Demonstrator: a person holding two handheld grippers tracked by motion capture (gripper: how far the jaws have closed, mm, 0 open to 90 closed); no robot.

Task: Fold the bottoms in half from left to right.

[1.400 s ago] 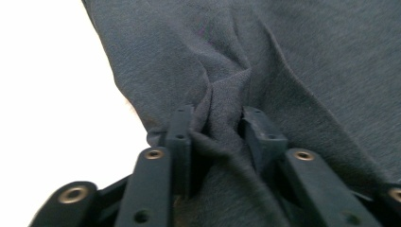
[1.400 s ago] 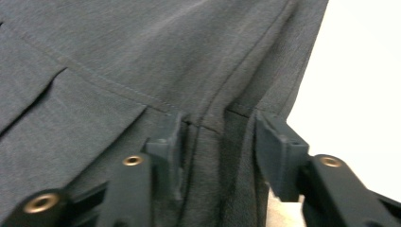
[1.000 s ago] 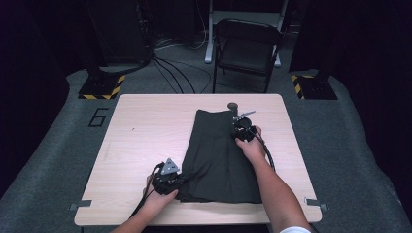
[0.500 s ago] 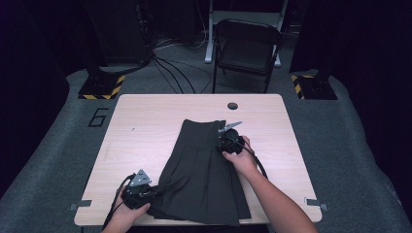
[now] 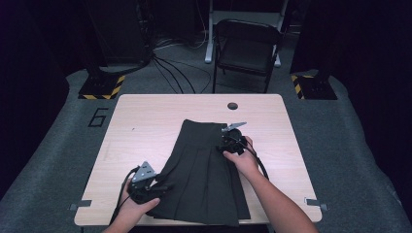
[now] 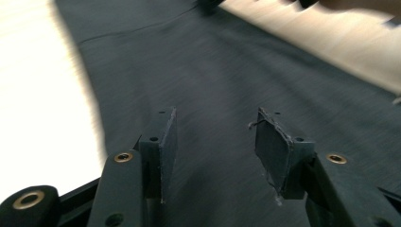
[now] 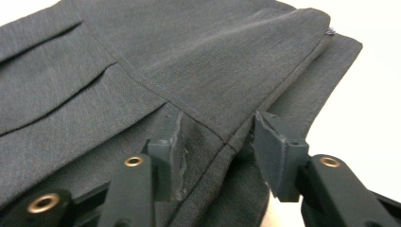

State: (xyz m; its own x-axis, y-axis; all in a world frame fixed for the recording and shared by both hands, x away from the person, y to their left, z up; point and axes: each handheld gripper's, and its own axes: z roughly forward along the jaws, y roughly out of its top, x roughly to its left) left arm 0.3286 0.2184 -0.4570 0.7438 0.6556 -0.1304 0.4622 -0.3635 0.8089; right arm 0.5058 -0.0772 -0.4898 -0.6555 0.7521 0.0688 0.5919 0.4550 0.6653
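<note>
A dark grey pleated skirt (image 5: 201,170) lies folded and slanted on the wooden table (image 5: 145,116), its waistband at the far end. My left gripper (image 5: 163,187) is at the skirt's near left edge. In the left gripper view its jaws (image 6: 215,118) have just been opening and now stand open above the cloth (image 6: 236,71), holding nothing. My right gripper (image 5: 223,143) sits at the waistband's right side. Its jaws (image 7: 217,120) have also just been opening, and a fold of the skirt (image 7: 198,56) lies loose between the pads without being pinched.
A round cable hole (image 5: 232,106) is in the table's far middle. Behind the table stands a folding chair (image 5: 248,48), with cables on the floor and two striped bases (image 5: 102,87) at the sides. Bare wood lies left and right of the skirt.
The skirt has slid toward the near left and turned to a slant. Both hands moved with it. Both grippers have opened and let go of the cloth, and the left one has lifted a little.
</note>
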